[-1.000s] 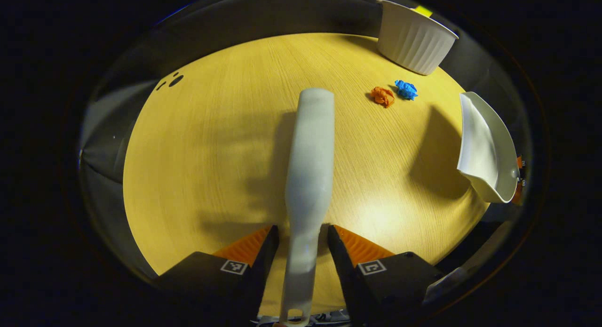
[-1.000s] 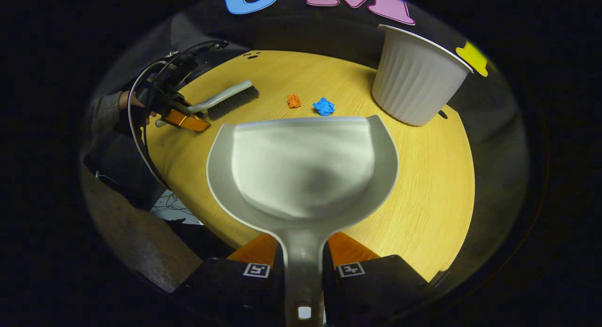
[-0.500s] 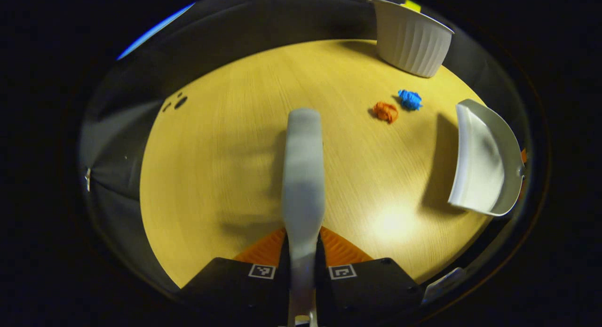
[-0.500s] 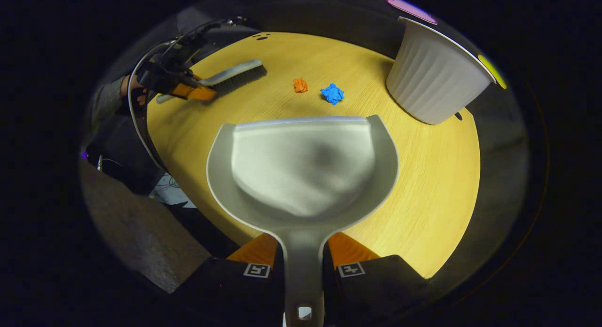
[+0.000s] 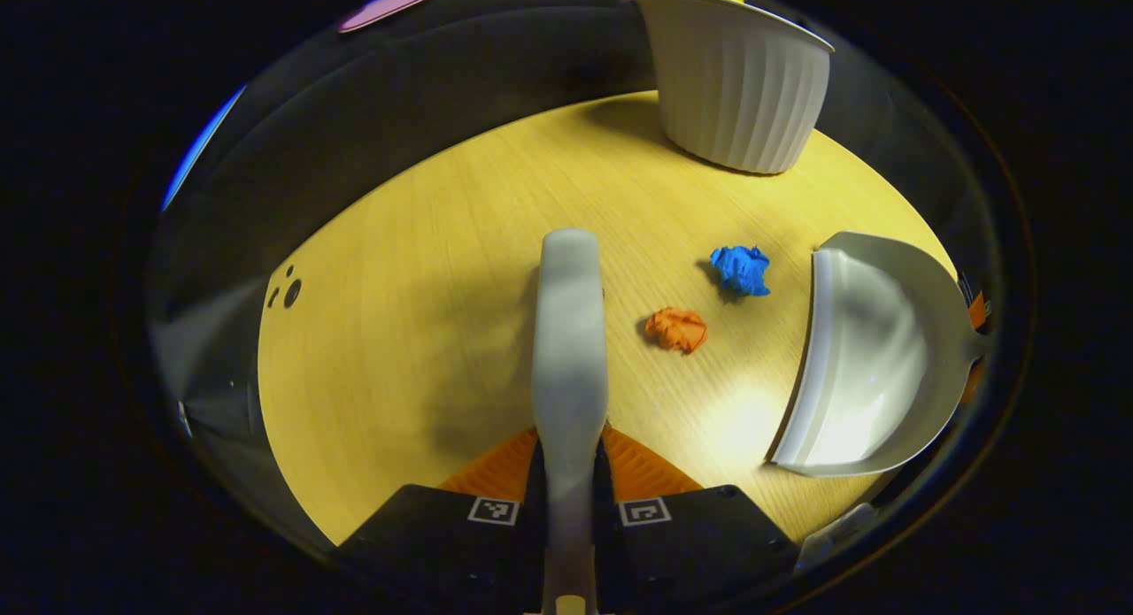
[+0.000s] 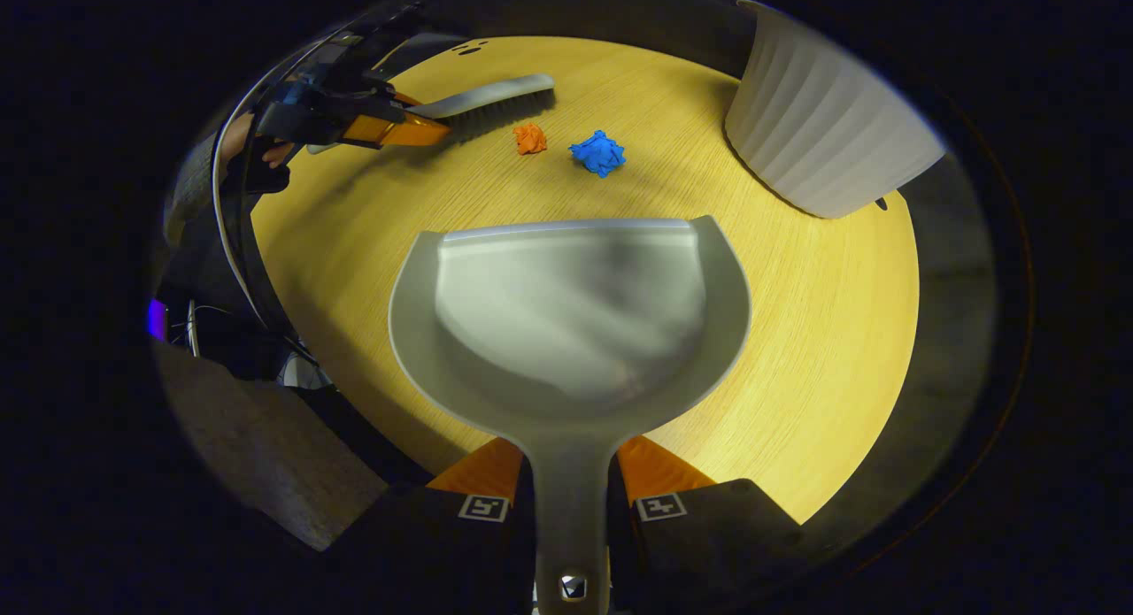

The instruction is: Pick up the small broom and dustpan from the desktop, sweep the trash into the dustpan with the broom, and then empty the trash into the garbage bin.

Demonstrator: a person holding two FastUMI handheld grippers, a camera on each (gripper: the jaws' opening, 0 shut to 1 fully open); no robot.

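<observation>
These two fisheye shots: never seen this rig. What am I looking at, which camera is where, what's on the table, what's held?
There is no robot arm. A person carries a two-finger handheld gripper in each hand, and a fisheye camera rides on each one, looking forward along its jaws at the bottom of the image.

In the left gripper view, the left gripper is shut on the handle of the small broom. In the right gripper view, the right gripper is shut on the handle of the dustpan, whose pan looks empty.

On the round wooden table lie two bits of trash, an orange paper ball and a blue paper ball, between the broom and the dustpan's front edge. The ribbed white garbage bin stands at the far side.

The right gripper view also shows the other gripper with the broom, farther off.
</observation>
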